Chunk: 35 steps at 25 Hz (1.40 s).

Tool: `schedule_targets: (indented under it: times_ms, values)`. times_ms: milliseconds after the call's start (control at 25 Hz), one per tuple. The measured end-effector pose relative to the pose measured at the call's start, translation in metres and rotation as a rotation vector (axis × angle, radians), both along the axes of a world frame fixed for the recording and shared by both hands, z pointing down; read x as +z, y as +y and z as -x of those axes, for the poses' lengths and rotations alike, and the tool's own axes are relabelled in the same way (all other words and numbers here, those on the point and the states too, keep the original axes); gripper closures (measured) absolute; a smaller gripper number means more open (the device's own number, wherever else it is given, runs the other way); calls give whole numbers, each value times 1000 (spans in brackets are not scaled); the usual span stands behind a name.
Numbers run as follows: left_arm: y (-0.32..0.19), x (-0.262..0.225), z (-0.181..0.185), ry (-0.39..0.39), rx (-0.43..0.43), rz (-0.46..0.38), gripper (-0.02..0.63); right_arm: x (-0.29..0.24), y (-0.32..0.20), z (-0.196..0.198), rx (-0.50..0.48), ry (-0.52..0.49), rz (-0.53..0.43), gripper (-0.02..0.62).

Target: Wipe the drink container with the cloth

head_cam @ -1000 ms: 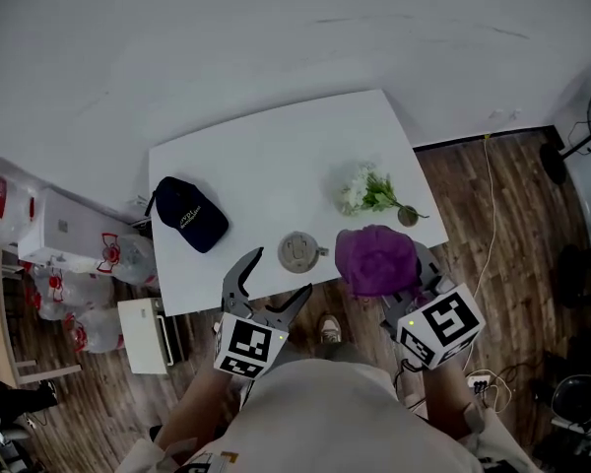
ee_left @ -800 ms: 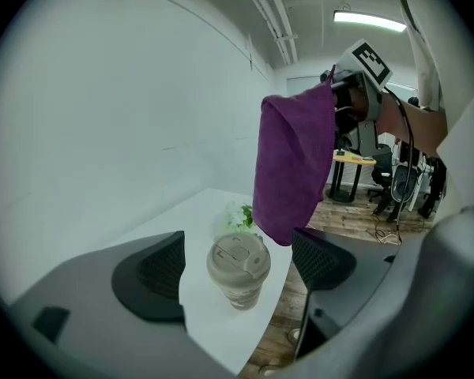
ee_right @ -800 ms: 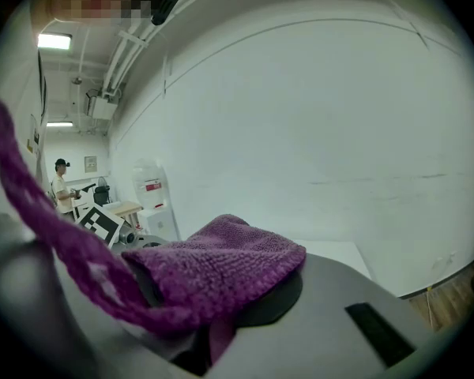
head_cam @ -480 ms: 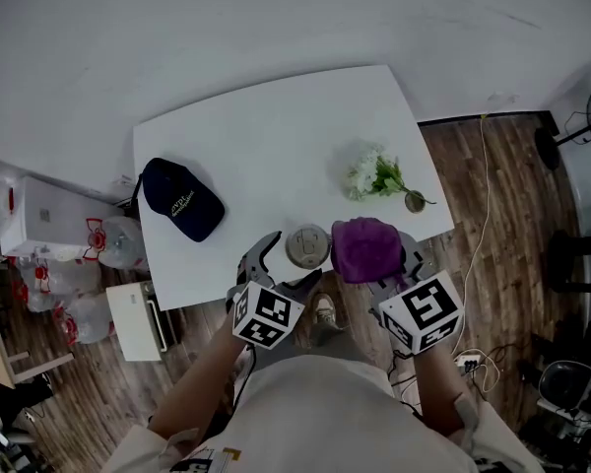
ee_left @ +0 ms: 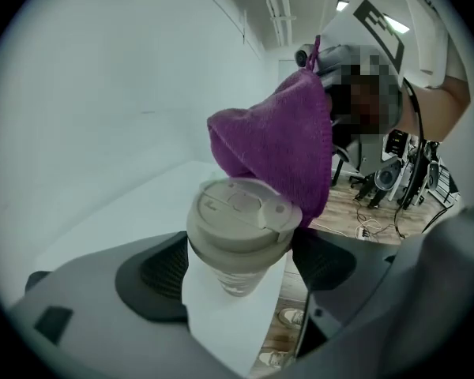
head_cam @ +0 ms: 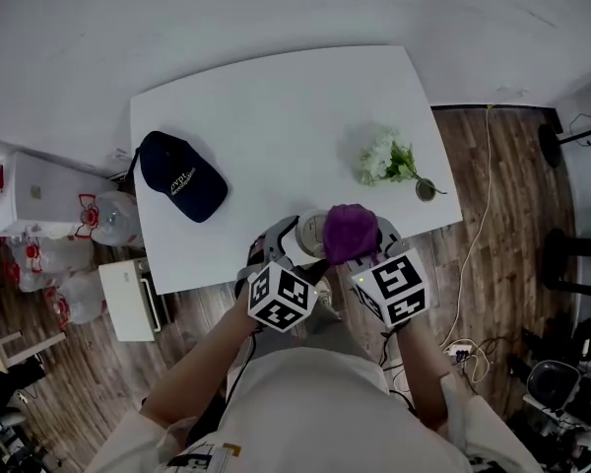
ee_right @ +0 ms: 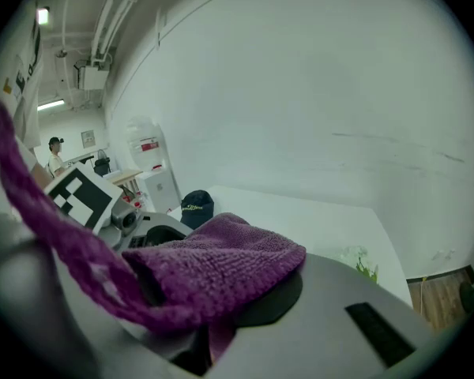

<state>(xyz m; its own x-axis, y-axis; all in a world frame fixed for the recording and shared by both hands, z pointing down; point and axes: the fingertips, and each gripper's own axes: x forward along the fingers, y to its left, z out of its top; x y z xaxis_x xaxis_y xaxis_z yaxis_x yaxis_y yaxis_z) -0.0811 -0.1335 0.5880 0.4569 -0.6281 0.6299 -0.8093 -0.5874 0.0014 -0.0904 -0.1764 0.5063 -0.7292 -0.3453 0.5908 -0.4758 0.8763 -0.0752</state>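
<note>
Both jaws are clamped, left gripper (head_cam: pixel 294 252) on the drink container (head_cam: pixel 312 231), right gripper (head_cam: pixel 361 250) on the cloth (head_cam: pixel 350 233) at its lid; wiping strokes should follow.

Soft, even overhead light fills the room, leaving the white table (head_cam: pixel 276 116) bright but free of glare, with only faint shadows in the head view. In the left gripper view, ceiling strip lights (ee_left: pixel 344 5) burn white. Both gripper views are wide-angle: walls bow and the corners fall to black. The drink container (ee_left: pixel 241 227) is fairly sharp. In the right gripper view, the cloth (ee_right: pixel 221 263) blurs where a strand crosses close to the lens at left.
</note>
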Motion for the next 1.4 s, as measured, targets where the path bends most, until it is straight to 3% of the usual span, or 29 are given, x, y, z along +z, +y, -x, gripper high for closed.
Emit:
schedule_targets:
  times_ms: [160, 280, 360, 520, 720, 960, 1120, 1400]
  values:
    - [2, 2, 0, 15, -7, 6, 188, 20, 5, 13, -29, 37, -7, 555]
    - [1, 2, 5, -37, 1, -31, 214, 17, 1, 28, -44, 77, -30, 555]
    - [3, 4, 9, -74, 6, -53, 261, 16, 6, 37, -93, 115, -75, 555]
    - [5, 5, 14, -55, -22, -28, 259, 16, 25, 46, -227, 177, -155, 555]
    - [4, 7, 10, -28, -61, -19, 259, 17, 47, 37, -270, 127, -36, 555]
    - [6, 9, 1, 30, -73, -12, 287, 14, 56, 14, -227, 60, 54, 555]
    - [-1, 14, -6, 54, -65, -43, 207, 17, 57, 8, -223, 74, 95, 555]
    - [-14, 16, -17, 37, -3, -95, 201, 18, 60, 6, -248, 94, 155, 555]
